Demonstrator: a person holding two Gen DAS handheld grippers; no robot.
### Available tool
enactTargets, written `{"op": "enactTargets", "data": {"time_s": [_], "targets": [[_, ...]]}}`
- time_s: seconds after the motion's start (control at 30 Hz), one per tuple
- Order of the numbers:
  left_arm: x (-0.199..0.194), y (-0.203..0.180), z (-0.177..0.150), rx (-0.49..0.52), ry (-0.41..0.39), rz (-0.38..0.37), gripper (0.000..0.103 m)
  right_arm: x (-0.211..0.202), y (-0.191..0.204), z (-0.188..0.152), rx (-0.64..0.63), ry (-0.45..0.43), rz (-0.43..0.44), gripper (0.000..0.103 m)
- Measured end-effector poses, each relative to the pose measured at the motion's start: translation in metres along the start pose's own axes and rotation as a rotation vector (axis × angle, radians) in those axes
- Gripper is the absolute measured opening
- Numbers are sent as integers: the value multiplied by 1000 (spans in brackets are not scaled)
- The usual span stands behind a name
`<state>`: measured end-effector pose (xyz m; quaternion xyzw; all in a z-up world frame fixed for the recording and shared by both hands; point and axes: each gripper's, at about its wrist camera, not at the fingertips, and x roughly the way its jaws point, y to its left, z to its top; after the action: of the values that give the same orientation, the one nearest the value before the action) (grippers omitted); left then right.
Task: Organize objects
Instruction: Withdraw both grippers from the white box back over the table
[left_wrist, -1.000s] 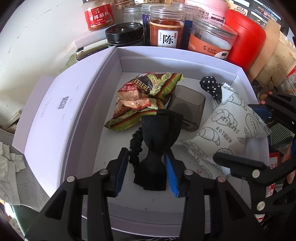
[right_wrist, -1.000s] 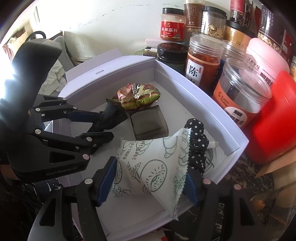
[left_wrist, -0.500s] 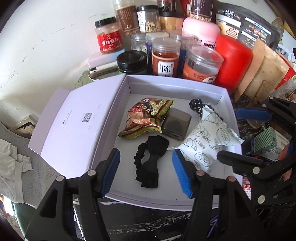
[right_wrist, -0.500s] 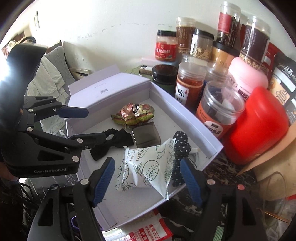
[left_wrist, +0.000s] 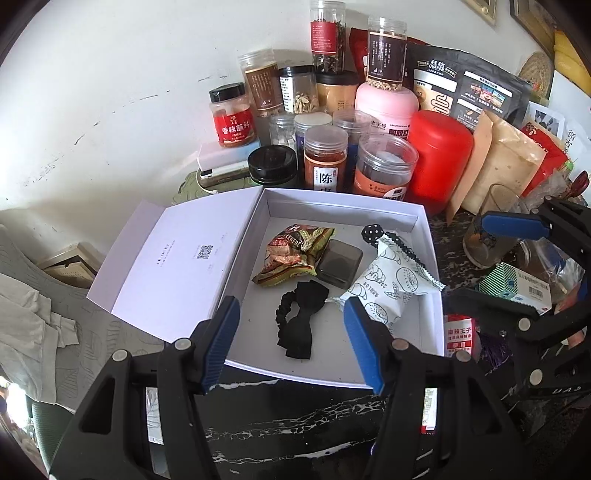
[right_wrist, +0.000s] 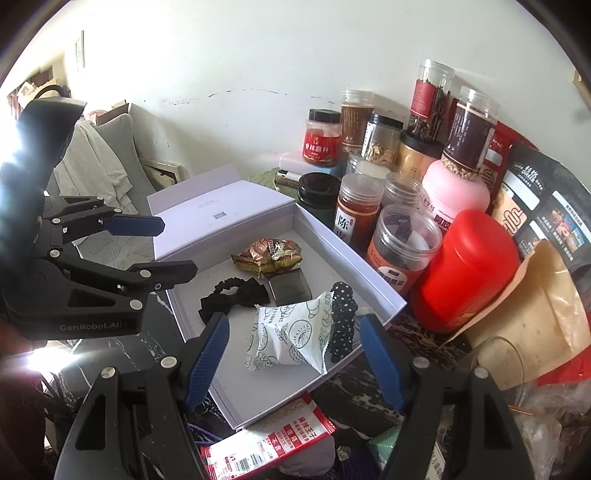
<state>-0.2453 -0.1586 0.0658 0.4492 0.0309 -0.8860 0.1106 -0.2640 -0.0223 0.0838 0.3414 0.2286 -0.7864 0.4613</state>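
Both claws are seen held above the open white cardboard box (left_wrist: 424, 251), each with its blue-padded jaws apart and nothing clamped between them. Below and just ahead of the left gripper (left_wrist: 291, 343), the black fabric scrunchie with a bow (left_wrist: 299, 321) is seen lying loose on the box floor, framed between the two pads but not touched by them. Beyond it, further from the claw, the crumpled red-and-green foil snack packet (left_wrist: 291, 254) and the small smoky-grey translucent plastic box (left_wrist: 338, 262) are found side by side, touching or nearly so. Under the right gripper (right_wrist: 295, 362), the white pillow-shaped snack bag printed with line drawings (right_wrist: 288, 339) is seen resting inside the box, with the black white-dotted fabric scrunchie (right_wrist: 341, 325) lying against its far-right edge, close to the box wall. To the right gripper's near side, outside the box, a red-and-white flat sachet (right_wrist: 266, 443) is left on the dark marbled counter (left_wrist: 295, 424). Several risks are judged from here: the printed bag leans near the box rim and could be tipped out if brushed; the hinged white lid (left_wrist: 173, 266), lying open to the left claw's left, could be caught by a descending finger; and the crowded plastic jars (left_wrist: 325, 162) just beyond the box could be knocked over by a wide reach.
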Motion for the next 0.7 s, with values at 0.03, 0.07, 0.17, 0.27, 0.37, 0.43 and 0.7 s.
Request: {"op": "enactTargets", "data": {"time_s": [0.03, 0.07, 0.17, 0.27, 0.37, 0.43, 0.7], "targets": [[-4, 0, -1, 1, -5, 2, 57, -5, 2, -1, 0, -5, -4, 74], [-9, -1, -2, 2, -11, 3, 57, -8, 3, -1, 0, -10, -8, 74], [-22, -2, -4, 5, -25, 1, 57, -19, 5, -3, 0, -24, -16, 74], [-34, -4, -7, 10, -41, 3, 58, -30, 8, -7, 0, -38, -27, 74], [-48, -7, -10, 14, -57, 7, 58, -41, 10, -10, 2, -51, -36, 74], [-57, -11, -13, 18, -68, 8, 58, -49, 12, -13, 5, -59, -42, 74], [-88, -28, -26, 42, -106, 8, 62, -73, 17, -27, 12, -83, -69, 74]]}}
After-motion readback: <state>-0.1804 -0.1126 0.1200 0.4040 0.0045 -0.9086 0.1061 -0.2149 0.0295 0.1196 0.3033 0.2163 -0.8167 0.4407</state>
